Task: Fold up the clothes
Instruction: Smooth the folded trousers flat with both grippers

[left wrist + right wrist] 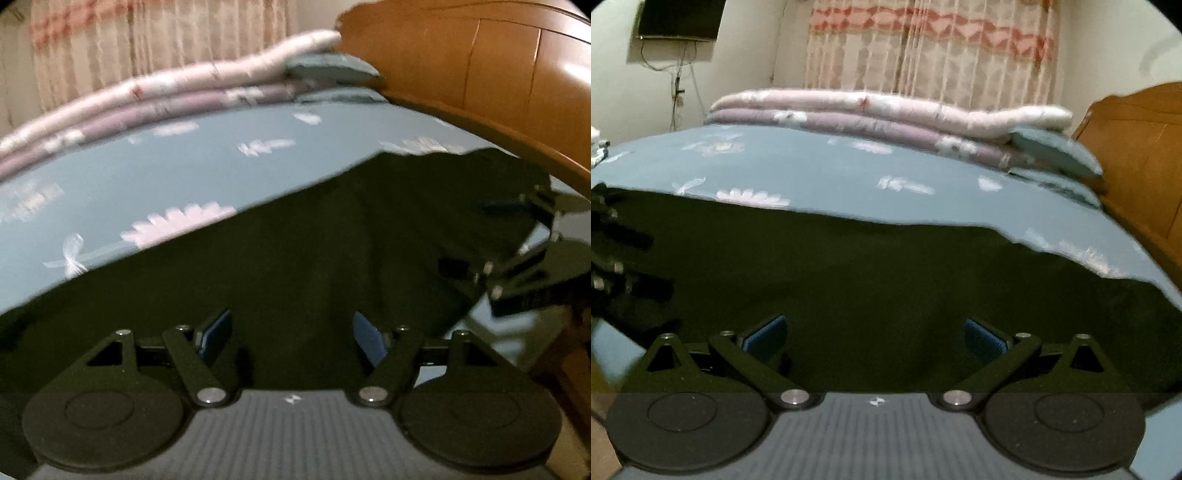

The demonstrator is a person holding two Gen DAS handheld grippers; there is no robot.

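Left gripper: matte black frame. Two flat linkage arms run forward from silver pivot pins at the base. Smaller silver screws sit at the outer joints. A round black disc with a raised ring lies on each side. Triangular cut-outs pierce the outer brackets. The fingers carry blue ribbed pads. Between the discs sits a grey ribbed plate bearing a small white mark.

Right gripper: same build. Black arms, silver pins, twin discs, grey ribbed plate with white mark. The blue pads show a fine ridged texture. Light specks dot the black discs.

No sleeve or hand visible in either view.
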